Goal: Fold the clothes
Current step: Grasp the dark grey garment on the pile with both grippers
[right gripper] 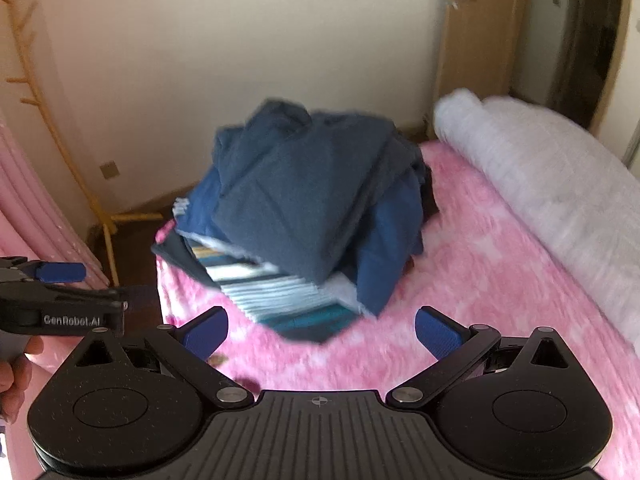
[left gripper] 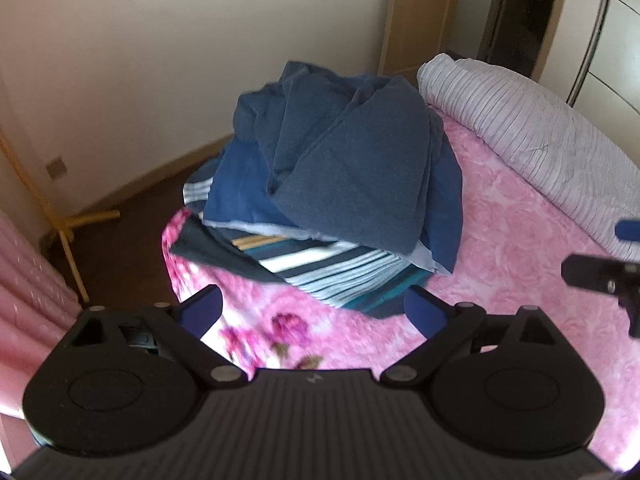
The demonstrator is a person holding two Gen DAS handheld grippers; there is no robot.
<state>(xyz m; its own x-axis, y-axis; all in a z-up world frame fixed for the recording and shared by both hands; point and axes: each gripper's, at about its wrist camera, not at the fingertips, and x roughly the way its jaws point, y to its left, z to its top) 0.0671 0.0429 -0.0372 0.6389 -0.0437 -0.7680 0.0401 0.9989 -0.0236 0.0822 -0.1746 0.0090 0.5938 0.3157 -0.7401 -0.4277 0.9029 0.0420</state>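
A heap of clothes lies at the far corner of a pink bed [left gripper: 500,208]. On top is a crumpled dark blue-grey garment [left gripper: 344,152], also in the right wrist view [right gripper: 304,192]. Under it lie a brighter blue garment [left gripper: 236,196] and a striped blue, white and teal piece [left gripper: 340,272]. My left gripper [left gripper: 314,312] is open and empty, just short of the heap. My right gripper [right gripper: 322,330] is open and empty, also just short of the heap. Each gripper shows at the edge of the other's view, the right one [left gripper: 600,268] and the left one [right gripper: 60,300].
A rolled pale striped quilt [left gripper: 532,128] lies along the bed's far right side. A yellow wooden coat stand [left gripper: 68,232] stands on the dark floor at left by pink curtains [left gripper: 28,288]. A cream wall and wooden door [left gripper: 420,12] are behind.
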